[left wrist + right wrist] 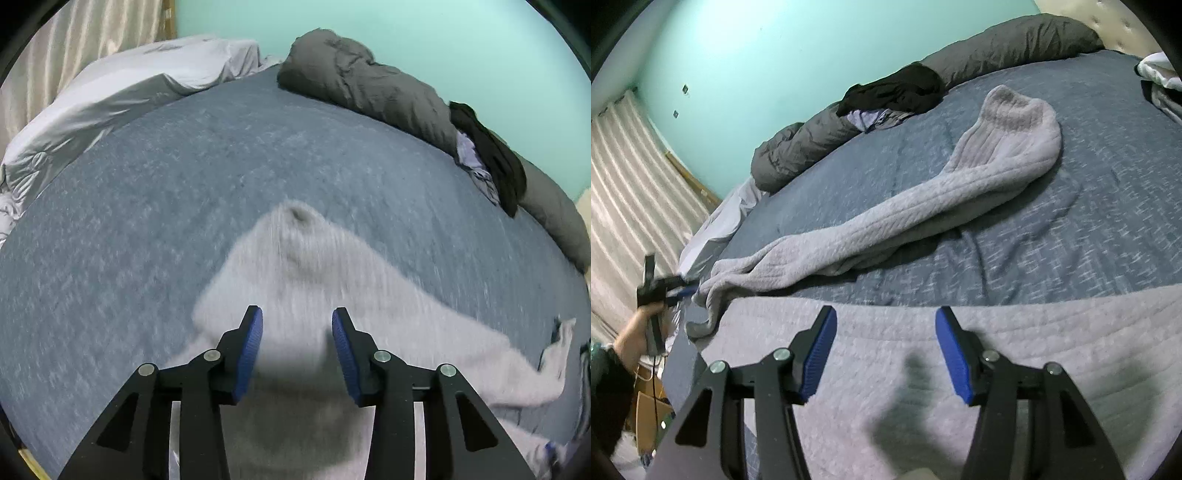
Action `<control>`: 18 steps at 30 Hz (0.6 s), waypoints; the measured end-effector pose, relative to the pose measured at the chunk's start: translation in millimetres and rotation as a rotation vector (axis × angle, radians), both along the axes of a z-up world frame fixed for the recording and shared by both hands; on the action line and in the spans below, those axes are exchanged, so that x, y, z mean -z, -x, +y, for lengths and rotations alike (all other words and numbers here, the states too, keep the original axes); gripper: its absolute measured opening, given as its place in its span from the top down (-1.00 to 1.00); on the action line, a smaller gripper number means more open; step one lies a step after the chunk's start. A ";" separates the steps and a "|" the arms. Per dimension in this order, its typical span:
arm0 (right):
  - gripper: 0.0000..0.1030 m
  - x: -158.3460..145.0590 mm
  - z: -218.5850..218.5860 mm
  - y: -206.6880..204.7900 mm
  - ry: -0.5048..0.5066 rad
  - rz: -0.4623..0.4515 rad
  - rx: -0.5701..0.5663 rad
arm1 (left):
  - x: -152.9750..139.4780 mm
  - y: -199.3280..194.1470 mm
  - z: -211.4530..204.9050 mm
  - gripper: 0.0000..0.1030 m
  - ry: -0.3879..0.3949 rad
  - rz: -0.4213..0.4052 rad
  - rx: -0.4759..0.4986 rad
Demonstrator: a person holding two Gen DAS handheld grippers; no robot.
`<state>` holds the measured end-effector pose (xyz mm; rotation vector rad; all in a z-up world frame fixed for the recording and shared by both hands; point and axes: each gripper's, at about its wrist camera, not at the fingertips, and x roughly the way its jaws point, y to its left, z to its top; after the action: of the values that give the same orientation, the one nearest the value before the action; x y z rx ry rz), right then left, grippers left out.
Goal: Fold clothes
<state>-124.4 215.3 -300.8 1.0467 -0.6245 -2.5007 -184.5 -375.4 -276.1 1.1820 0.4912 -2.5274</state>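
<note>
Hovering over the grey sweater (960, 206), left claw (297, 328) and right claw (885, 326) gape, empty

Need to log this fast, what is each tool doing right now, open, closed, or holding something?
Left tool: open, over the grey sweater, gripping nothing.
Right tool: open, above the sweater, gripping nothing.

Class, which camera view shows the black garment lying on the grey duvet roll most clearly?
The right wrist view: the black garment lies sharp and spread across the grey duvet roll. In the left wrist view it sits squeezed near the fisheye's right edge.
</note>
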 end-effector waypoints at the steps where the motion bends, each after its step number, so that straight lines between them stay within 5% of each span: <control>1: -0.10 -1.9 4.5 2.4 0.003 0.000 0.011 | 3.9 -5.2 6.7 0.17 -0.007 0.009 0.001; 12: -0.29 -18.0 69.2 97.2 -0.091 -0.132 0.135 | 50.8 -52.0 82.1 0.13 -0.114 0.099 0.003; 18: -0.29 -2.6 100.1 151.8 -0.086 -0.239 0.214 | 63.8 -47.1 85.0 0.09 -0.153 0.092 0.009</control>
<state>-276.2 315.4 -298.2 1.3931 -0.7368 -2.6249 -137.4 -290.4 -339.9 1.1249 0.7147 -2.6004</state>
